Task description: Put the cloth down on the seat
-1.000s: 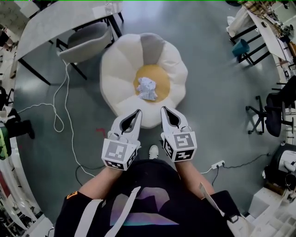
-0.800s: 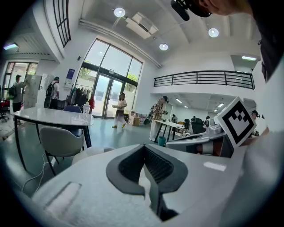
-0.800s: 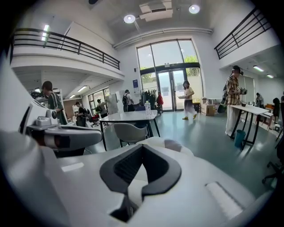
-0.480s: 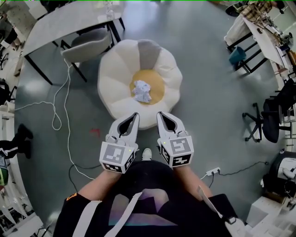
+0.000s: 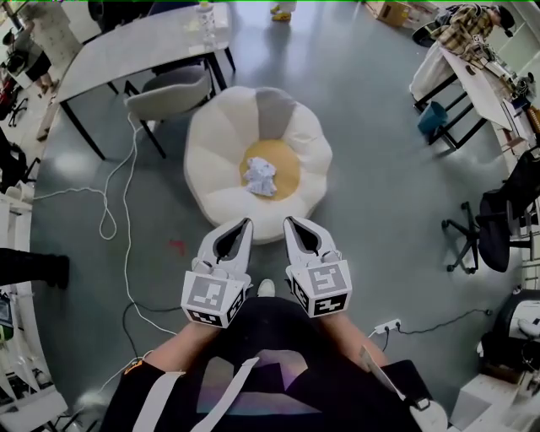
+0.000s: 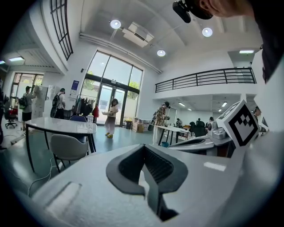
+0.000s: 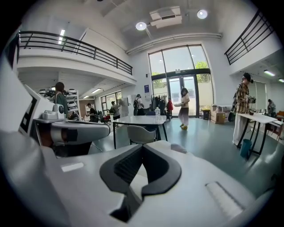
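The crumpled white cloth [image 5: 260, 176] lies on the yellow centre of a flower-shaped cream cushion seat [image 5: 221, 143] on the floor. Both grippers are held close to the person's body, short of the seat's near edge and apart from the cloth. My left gripper [image 5: 245, 223] is shut with nothing in it, and so is my right gripper [image 5: 289, 221] beside it. In the left gripper view the left gripper [image 6: 143, 146] points out level across the hall, its tips together. The right gripper view shows the right gripper [image 7: 142, 146] the same way, closed and empty.
A grey table [image 5: 126, 46] with a bottle [image 5: 205, 13] and a grey chair [image 5: 169, 93] stand behind the seat on the left. White cables [image 5: 118, 211] loop over the floor at left. A power strip [image 5: 386, 325] lies at lower right, a black office chair [image 5: 489, 219] further right.
Both grippers have drawn back from the seat and risen a little. The seat and cloth now look farther off; the cloth has stayed on the yellow centre.
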### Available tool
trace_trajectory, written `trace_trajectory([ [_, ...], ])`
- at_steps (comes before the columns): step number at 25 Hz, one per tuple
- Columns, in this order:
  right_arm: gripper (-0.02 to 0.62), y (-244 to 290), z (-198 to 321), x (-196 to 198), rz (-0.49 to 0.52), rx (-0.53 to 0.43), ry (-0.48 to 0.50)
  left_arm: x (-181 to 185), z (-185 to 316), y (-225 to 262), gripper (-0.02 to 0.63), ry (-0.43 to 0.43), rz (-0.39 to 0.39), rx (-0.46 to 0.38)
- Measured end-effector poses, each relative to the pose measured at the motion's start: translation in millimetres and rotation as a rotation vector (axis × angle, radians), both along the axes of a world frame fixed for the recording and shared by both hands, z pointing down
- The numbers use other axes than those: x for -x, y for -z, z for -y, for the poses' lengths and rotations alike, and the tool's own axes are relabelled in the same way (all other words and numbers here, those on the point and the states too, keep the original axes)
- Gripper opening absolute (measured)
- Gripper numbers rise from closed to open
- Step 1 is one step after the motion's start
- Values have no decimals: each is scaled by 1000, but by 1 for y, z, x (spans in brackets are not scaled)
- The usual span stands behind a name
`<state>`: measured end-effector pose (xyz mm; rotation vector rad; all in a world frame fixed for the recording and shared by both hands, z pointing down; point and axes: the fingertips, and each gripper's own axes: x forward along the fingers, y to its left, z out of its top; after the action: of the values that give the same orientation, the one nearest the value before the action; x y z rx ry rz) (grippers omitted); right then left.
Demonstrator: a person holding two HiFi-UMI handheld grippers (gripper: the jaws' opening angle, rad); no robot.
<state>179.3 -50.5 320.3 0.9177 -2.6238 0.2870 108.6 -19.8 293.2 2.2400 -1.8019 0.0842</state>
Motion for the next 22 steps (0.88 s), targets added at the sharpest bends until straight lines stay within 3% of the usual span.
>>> trace_trajectory([
  [14, 2, 43, -28, 40, 33, -56, 12, 50, -28, 39, 0, 14, 78, -32],
  [22, 0, 30, -46, 55, 8, -36, 3, 64, -38, 28, -2, -9, 62, -15],
])
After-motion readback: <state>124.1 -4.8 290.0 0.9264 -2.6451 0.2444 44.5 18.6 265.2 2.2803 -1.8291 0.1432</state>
